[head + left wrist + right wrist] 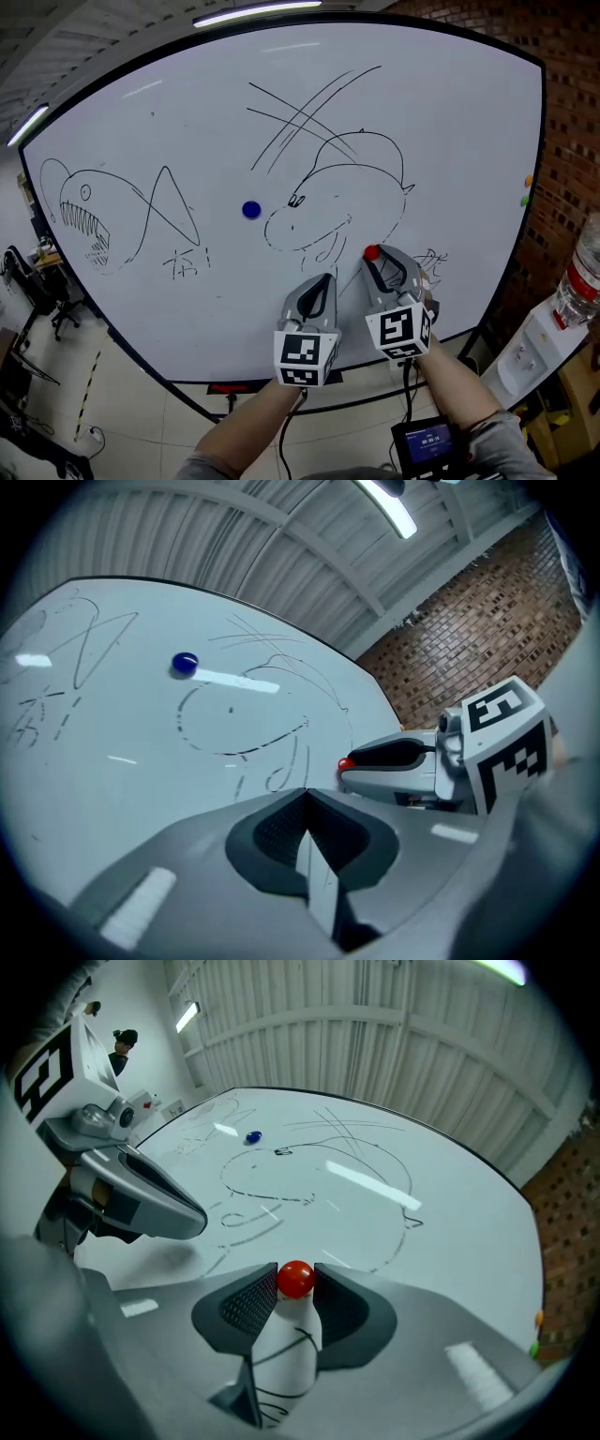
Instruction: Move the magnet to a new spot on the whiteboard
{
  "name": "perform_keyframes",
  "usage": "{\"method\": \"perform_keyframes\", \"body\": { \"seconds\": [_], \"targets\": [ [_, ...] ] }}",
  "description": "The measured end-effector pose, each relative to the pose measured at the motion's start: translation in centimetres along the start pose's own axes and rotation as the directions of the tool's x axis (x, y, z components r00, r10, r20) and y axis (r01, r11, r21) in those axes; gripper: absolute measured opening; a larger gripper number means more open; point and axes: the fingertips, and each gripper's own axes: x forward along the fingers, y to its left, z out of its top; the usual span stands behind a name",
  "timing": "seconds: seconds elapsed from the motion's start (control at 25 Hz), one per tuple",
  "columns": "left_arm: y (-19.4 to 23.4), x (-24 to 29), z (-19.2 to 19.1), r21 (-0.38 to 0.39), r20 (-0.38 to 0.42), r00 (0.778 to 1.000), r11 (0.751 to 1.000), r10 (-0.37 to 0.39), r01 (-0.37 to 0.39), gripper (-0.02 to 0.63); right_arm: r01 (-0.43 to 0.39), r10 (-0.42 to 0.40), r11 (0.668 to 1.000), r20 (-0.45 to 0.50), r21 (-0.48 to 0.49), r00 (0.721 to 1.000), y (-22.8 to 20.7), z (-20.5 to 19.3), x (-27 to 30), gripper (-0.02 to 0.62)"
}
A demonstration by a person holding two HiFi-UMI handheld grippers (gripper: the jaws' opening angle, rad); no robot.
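Note:
A small red ball magnet (371,252) sits pinched between the pads of my right gripper (376,260), close against the lower middle of the whiteboard (450,122). The right gripper view shows the red magnet (296,1279) squeezed at the jaw tips of that gripper (295,1285), over marker lines. I cannot tell whether it touches the board. My left gripper (324,281) hovers just left of it, tips together with nothing between them; its own view shows the left gripper (305,791) and the red magnet (346,763) to its right. A blue magnet (250,210) sticks near the board's centre.
Marker drawings of fish cover the board. Orange (528,180) and green (524,200) magnets sit at its right edge. A water dispenser with a bottle (581,272) stands by the brick wall on the right. An office chair (58,314) stands at the far left.

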Motion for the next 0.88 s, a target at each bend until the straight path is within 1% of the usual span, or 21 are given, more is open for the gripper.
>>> {"method": "perform_keyframes", "body": {
  "seconds": [0.2, 0.48, 0.88],
  "targets": [
    [-4.6, 4.1, 0.3, 0.004, 0.021, 0.999, 0.999, -0.048, 0.048, 0.002, 0.037, -0.037, 0.999, -0.027, 0.001, 0.999, -4.7, -3.5, -1.6, 0.127],
    [-10.5, 9.4, 0.8, -0.012, 0.054, 0.992, 0.993, -0.113, 0.114, 0.002, 0.11, -0.11, 0.994, -0.056, -0.003, 0.992, -11.8, -7.8, -4.1, 0.127],
    [-19.3, 15.9, 1.2, -0.029, 0.085, 0.972, 0.974, -0.22, 0.223, 0.002, 0.234, -0.227, 0.972, -0.142, 0.03, 0.963, -22.8, -15.7, -7.9, 0.127]
  ]
}}
